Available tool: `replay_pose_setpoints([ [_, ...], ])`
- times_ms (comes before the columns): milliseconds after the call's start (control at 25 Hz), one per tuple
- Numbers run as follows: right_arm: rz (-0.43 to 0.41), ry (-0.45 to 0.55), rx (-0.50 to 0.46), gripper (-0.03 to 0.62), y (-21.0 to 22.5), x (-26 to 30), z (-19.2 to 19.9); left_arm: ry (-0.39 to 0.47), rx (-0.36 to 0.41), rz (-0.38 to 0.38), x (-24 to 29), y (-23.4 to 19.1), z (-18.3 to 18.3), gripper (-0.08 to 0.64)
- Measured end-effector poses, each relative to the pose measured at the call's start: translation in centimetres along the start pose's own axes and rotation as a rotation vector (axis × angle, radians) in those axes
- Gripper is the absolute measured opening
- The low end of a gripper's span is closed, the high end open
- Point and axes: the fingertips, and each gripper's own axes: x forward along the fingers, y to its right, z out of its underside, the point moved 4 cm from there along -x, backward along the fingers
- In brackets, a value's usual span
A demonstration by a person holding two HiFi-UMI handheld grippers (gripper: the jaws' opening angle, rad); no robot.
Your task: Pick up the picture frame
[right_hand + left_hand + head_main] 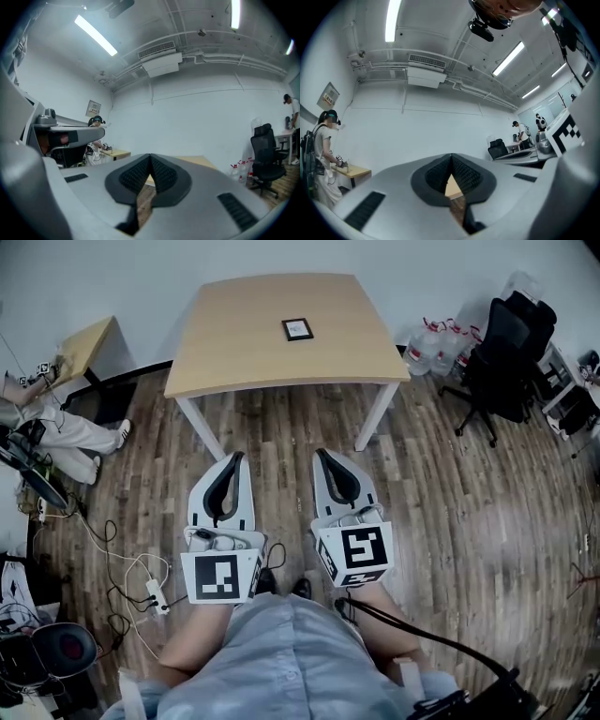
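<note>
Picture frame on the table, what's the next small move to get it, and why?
Probably step toward the table, carrying both grippers forward. The picture frame lies flat near its far edge, while the left gripper and right gripper hover over the floor short of the table, jaws together and empty.

A small black rectangular picture frame (297, 329) is laid on the pale wooden square surface (244, 352) at the upper centre of the frame, slightly right of the surface's middle. Lower down, over the wooden plank floor (450, 521), the grey left gripper (235, 458) and grey right gripper (322, 455) are held side by side, well apart from the surface. A black office chair (502, 357) is placed at the upper right, with clear plastic bottles (436, 345) between it and the surface. A smaller wooden desk (84, 343) is set at the upper left, and a white power strip (155, 594) lies at the lower left.
</note>
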Motion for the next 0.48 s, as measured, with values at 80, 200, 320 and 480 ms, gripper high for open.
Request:
replay_pose_setpoints([
  [80,0.0,0.001,0.0,0.001,0.4,0.2,-0.1,-0.009,-0.019,-0.013,0.2,0.1,0.1,0.001],
  [200,0.012,0.002,0.001,0.002,0.8,1.1,-0.1,-0.013,-0.038,-0.025,0.8,-0.5,0.3,0.001],
  [320,0.03,-0.004,0.004,0.002,1.5,2.7,0.1,-0.028,-0.065,-0.035,2.0,-1.4,0.9,0.001],
  [480,0.055,-0.017,0.005,0.002,3.0,5.5,0.7,-0.035,-0.039,-0.025,5.0,-2.9,2.5,0.002],
])
